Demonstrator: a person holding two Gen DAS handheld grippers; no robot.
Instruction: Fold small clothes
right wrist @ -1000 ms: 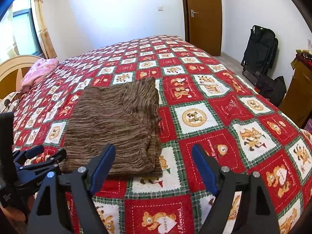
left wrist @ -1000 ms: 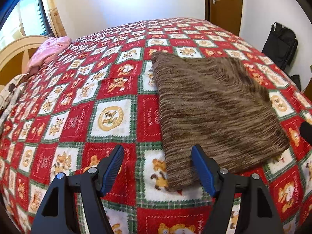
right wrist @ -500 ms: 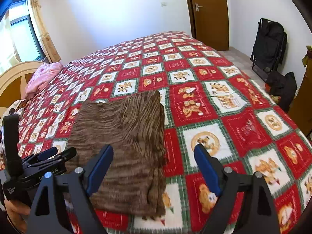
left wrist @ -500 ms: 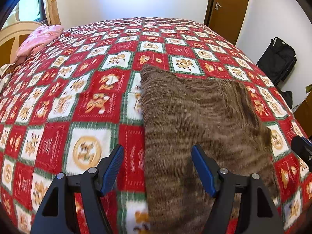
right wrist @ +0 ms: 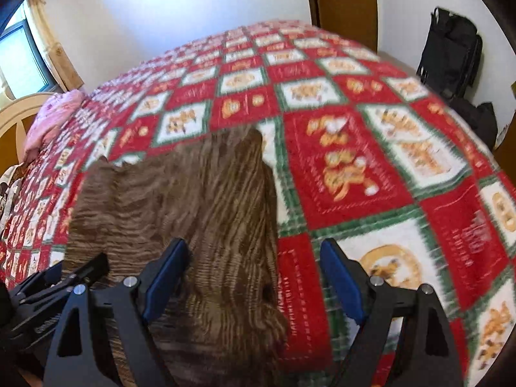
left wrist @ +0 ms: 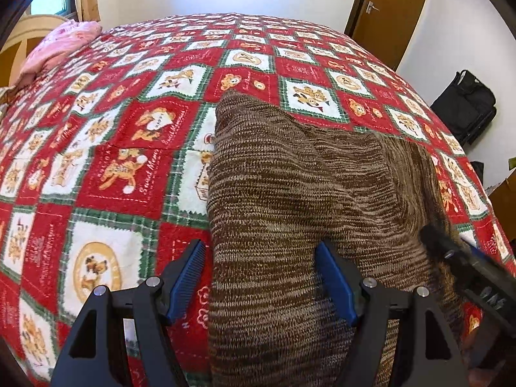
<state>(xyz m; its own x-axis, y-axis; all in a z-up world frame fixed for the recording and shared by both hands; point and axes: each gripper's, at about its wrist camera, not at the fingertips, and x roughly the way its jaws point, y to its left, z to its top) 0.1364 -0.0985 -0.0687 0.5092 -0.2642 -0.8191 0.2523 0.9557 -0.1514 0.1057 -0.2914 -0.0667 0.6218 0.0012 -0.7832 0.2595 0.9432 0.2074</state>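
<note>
Brown knit garment (left wrist: 290, 213) lies flat on teddy-bear quilt (left wrist: 129, 148), part-folded, near bed edge. Left gripper (left wrist: 259, 282) straddles its left edge, jaws apart, nothing pinched. Right gripper (right wrist: 254, 285) likewise spread over right edge, empty. Judgement: both placed for paired edge grab, next fold.

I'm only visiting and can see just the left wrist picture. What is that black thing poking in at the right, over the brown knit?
Observer: That is the right gripper. Its jaws stand open with nothing clamped.
Operator: Where is it over the cloth?
Observer: Astride the right edge of the brown knit, with one jaw above the knit and the other above the bedspread.
</note>
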